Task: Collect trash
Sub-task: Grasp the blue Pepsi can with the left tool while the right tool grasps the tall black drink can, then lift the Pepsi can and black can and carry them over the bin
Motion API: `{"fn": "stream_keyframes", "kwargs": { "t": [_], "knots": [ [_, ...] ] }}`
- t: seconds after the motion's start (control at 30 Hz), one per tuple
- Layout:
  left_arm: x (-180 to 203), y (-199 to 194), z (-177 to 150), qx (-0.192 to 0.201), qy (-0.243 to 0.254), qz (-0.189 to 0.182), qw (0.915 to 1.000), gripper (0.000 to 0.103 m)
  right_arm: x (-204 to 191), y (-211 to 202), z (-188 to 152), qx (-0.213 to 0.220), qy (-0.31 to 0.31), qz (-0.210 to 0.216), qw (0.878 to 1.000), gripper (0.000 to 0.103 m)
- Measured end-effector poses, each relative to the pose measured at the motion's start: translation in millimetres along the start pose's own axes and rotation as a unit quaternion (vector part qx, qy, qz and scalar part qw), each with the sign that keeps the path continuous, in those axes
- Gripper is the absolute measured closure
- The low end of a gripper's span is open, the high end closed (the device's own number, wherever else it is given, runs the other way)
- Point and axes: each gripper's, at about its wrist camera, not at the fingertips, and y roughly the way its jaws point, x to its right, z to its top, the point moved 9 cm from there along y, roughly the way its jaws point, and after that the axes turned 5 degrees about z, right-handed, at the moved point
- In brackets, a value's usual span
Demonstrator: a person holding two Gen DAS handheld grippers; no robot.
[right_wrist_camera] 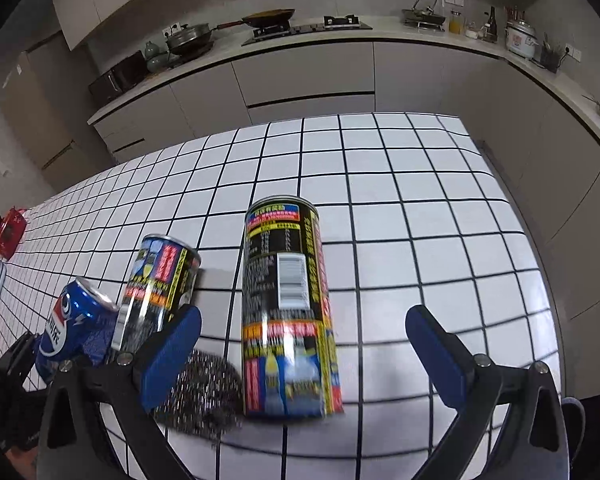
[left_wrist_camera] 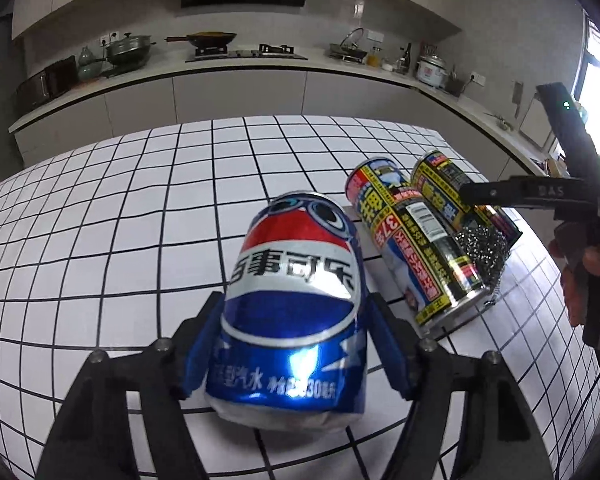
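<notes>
The left gripper had its two blue pads pressed against the sides of a dented blue soda can, which stood upright on the white checked tablecloth with its top leaning away from the camera; the jaws were partly closed and gripped the can about its lower half. Just to the right of it lay two tall yellow-and-black cans, the nearer can and the farther can, side by side on the cloth, with a steel scouring pad touching them at their near end. The right gripper hung wide open and held nothing; the farther can lay on the cloth between its spread fingers, touched by neither pad, while the scouring pad sat just beside the left finger. In the right wrist view the nearer can and the soda can showed off to the left. A kitchen counter ran along the back wall.
</notes>
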Motion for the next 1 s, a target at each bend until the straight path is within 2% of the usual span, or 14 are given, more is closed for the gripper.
{"fn": "stream_keyframes", "kwargs": {
  "t": [0.13, 0.2, 0.33, 0.37, 0.6, 0.8, 1.0],
  "knots": [
    [-7, 13, 1, -0.019, -0.024, 0.012, 0.9995, 0.029, 2, 19, 0, -0.028, -0.002, -0.002, 1.0, 0.009],
    [-8, 17, -1, -0.024, -0.03, 0.015, 0.9992, 0.035, 5, 26, -2, -0.041, 0.001, 0.001, 0.999, 0.025],
    [-5, 15, -5, -0.022, -0.034, 0.009, 0.9992, 0.037, 5, 33, -8, -0.059, -0.009, 0.003, 0.998, 0.035],
    [-5, 13, -5, -0.018, -0.036, 0.01, 0.9991, 0.037, 3, 31, -8, -0.055, -0.011, 0.013, 0.998, 0.048],
    [-1, -26, -8, 0.023, -0.035, 0.031, 0.9986, 0.037, 2, -8, -17, -0.025, -0.019, 0.029, 0.999, 0.048],
    [9, -54, -17, 0.049, -0.043, 0.043, 0.9969, 0.037, 1, -51, -38, -0.005, -0.026, 0.039, 0.999, 0.048],
    [38, -69, -20, 0.064, -0.039, 0.053, 0.9958, 0.037, 7, -84, -65, 0.004, -0.036, 0.042, 0.998, 0.048]
  ]
}}
